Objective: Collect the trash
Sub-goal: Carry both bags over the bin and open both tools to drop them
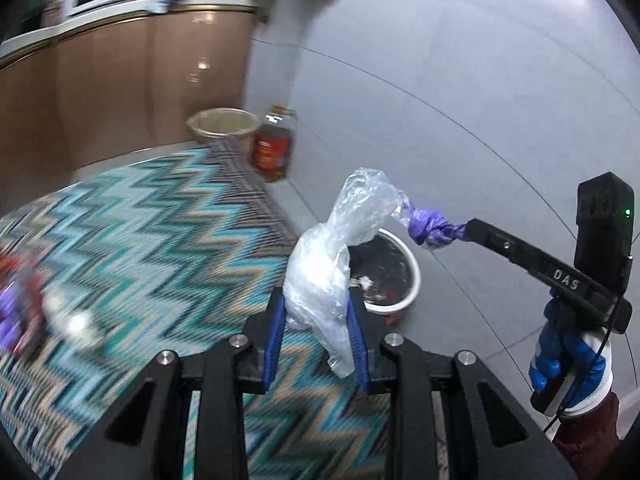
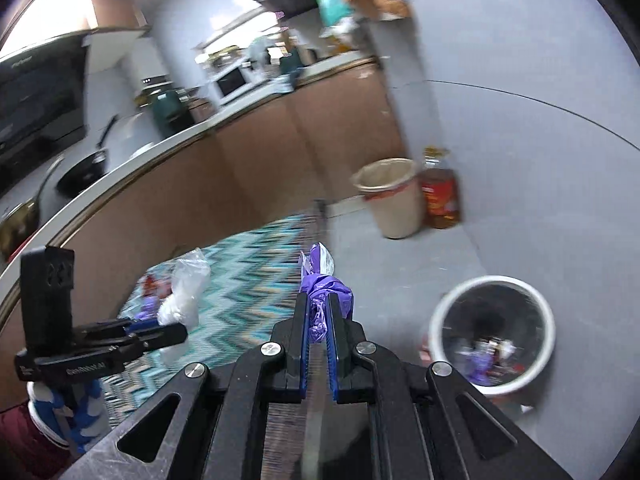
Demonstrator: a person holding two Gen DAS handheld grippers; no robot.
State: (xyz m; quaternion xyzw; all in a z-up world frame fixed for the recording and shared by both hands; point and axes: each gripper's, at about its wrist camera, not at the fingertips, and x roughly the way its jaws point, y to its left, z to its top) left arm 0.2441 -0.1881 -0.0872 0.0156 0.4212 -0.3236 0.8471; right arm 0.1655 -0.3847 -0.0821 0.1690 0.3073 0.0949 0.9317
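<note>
Your left gripper has its blue pads closed against a crumpled clear plastic bag; the bag rises out from between the pads and its top leans to the right, while a loose tail hangs below them. Your right gripper is nearly closed, its pads pinched on a wad of purple plastic; the wad bulges out past the tips, and a strip of clear film stands up from its far end. In the left wrist view the purple plastic sits at the tip of the right gripper, and its far end touches the top of the clear bag, so the two pieces meet between your grippers.

Both pieces are held in the air above the floor; the white trash bin stands just beyond the left gripper, partly hidden by the clear bag, with bits of rubbish lying in its dark inside. From the right wrist the same bin lies near and to the right of the purple wad, well apart from it.

A zigzag rug covers the floor to the left; blurred wrappers lie on its near left part. Farther off, a beige bucket stands beside a bottle of oil by the wall.
</note>
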